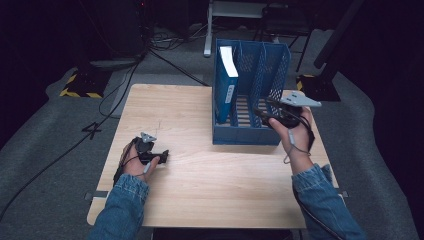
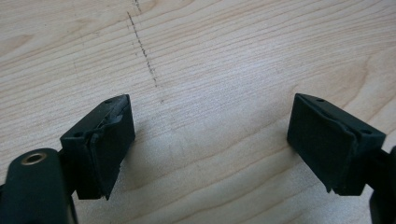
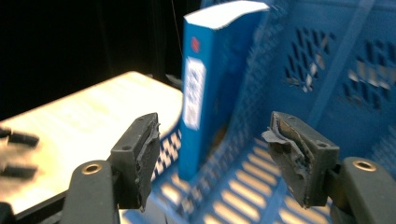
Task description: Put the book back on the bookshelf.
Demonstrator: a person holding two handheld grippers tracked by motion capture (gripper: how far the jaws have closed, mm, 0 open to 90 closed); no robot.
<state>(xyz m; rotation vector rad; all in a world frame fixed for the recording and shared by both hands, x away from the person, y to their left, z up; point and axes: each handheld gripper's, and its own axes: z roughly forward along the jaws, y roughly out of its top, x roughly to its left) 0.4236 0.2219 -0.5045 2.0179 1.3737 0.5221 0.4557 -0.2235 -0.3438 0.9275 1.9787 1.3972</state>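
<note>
Wooden bench (image 1: pixel 210 190) bearing a blue slotted file rack (image 1: pixel 260 90) near the far right corner. Blue book (image 1: pixel 226 85) standing upright in the rack's leftmost compartment, white page edge on top, labelled spine facing the near side. Right gripper (image 1: pixel 262 114) held at the rack's open front near the right edge, jaws spread wide, empty, pointing into the middle compartment just beside the book (image 3: pixel 205 88). Left gripper (image 1: pixel 162 156) low over the bench toward the near left edge, jaws likewise parted with bare wood (image 2: pixel 210 70) between them, gripping nothing. Faint pencil-like line (image 2: pixel 144 51) across the grain ahead of the left gripper.
</note>
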